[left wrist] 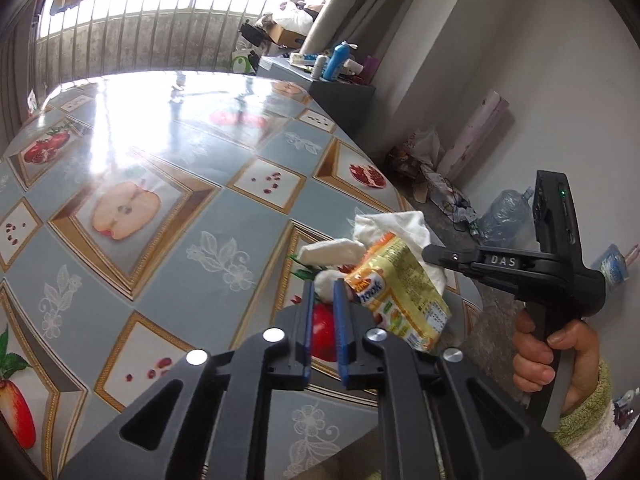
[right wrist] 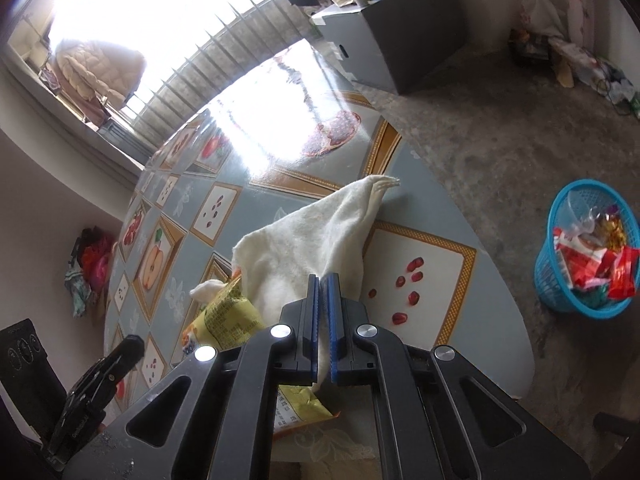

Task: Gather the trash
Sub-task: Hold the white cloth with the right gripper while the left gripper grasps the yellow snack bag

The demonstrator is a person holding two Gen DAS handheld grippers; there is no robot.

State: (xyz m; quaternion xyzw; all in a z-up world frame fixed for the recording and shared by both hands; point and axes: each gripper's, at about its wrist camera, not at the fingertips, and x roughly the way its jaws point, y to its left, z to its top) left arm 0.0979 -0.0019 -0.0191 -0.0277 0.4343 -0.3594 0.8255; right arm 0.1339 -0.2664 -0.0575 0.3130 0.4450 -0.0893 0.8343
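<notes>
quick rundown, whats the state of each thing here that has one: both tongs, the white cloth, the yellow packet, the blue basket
left tongs: narrowly parted around a white wad, grip unclear
right tongs: shut on the white cloth
white cloth: lifted, draping from the right tongs
yellow packet: crumpled, opened, beside the left tongs
blue basket: upright on the floor, holding wrappers
table: fruit-print cover, glare at far end

A crumpled white tissue [right wrist: 304, 236] stood peaked at the counter's near edge, one corner pinched up. Against it leaned a yellow snack wrapper [left wrist: 404, 292] (printed, creased, empty-looking). A smaller white wad [left wrist: 330, 252] lay just beside them.
</notes>
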